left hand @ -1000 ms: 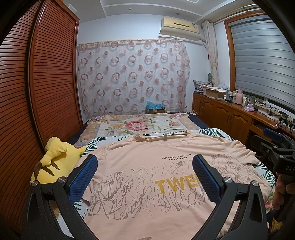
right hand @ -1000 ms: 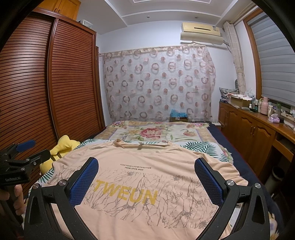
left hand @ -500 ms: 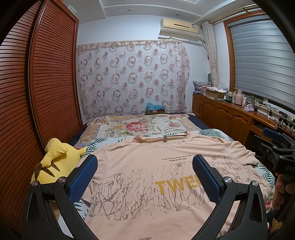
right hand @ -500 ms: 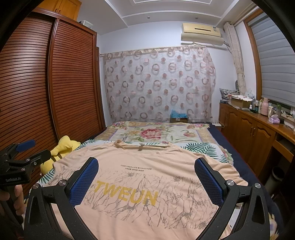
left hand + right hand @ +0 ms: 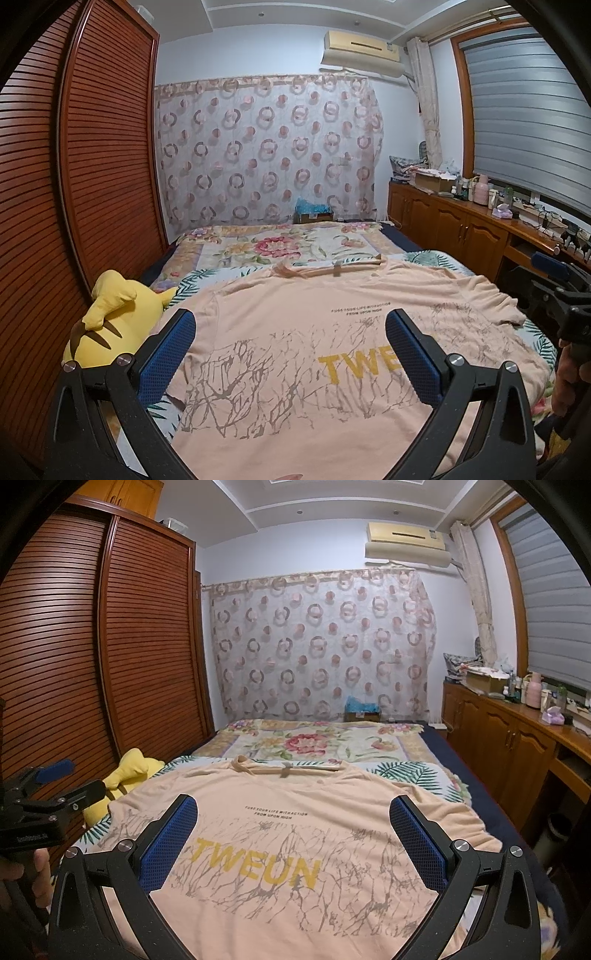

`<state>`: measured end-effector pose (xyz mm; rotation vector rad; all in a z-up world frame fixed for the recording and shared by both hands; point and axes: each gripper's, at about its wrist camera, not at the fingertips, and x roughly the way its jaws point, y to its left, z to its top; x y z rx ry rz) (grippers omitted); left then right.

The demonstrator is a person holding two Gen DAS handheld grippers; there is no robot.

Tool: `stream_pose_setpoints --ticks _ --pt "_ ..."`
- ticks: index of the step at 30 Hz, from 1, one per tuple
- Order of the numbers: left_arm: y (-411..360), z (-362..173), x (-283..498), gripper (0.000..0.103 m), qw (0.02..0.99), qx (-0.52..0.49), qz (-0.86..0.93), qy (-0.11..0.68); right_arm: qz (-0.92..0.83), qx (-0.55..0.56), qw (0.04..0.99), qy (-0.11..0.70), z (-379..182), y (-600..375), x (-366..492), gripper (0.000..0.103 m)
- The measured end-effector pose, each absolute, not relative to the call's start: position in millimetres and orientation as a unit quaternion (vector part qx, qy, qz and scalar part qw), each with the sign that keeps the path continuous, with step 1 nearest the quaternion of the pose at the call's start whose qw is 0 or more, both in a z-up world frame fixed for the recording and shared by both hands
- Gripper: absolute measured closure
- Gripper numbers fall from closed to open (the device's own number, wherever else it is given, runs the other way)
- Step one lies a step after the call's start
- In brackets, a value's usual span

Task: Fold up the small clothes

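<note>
T-shirt (image 5: 295, 332): peach, spread flat and face up on the bed (image 5: 280, 247), collar toward the far end, hem toward the cameras; not folded.
Print: yellow letters "TWEUN" (image 5: 255, 864) across the chest, two small dark lines of text above them, grey branch-like marks around them.
Sleeves: both lie out to the sides; the one on the right in the left wrist view is slightly rumpled near the bed's edge.
Left gripper (image 5: 290, 343): held above the near part of the shirt, over its left half; jaws wide apart with nothing between them, blue pads (image 5: 166, 362) clear of the cloth.
Right gripper (image 5: 293, 827): held above the near part of the shirt, about centred over the print; jaws wide apart, holding nothing.
Other views: the right gripper's black body shows at the right edge of the left wrist view, and the left gripper (image 5: 48, 786) shows at the left edge of the right wrist view, with part of a hand (image 5: 26, 878) below it.
Bedding: leaf-print sheet (image 5: 413, 771) under the shirt, floral quilt (image 5: 306, 742) beyond the collar.
Plush toy (image 5: 107, 325): yellow, on the bed just beside the shirt's left sleeve, against the slatted wardrobe (image 5: 88, 166).
Far end: ring-patterned curtain (image 5: 266, 147), air conditioner (image 5: 362, 55) above it.
Right side: wooden cabinets (image 5: 454, 229) carrying boxes and bottles, under a shuttered window.
</note>
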<state>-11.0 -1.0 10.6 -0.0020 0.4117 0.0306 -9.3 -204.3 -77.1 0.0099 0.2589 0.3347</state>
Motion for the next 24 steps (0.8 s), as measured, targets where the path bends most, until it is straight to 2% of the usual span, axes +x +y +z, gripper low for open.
stream_pose_setpoints --ticks 5,24 --pt "22.6 12.6 -3.6 0.000 0.974 -0.005 0.022 0.224 0.190 -0.005 0.972 0.136 -83.4 -196.3 -3.6 0.000" --pt "115.4 -51.6 29.7 0.000 0.953 -0.007 0.052 0.299 0.252 -0.078 0.948 0.180 -75.3 -179.4 40.4 0.000"
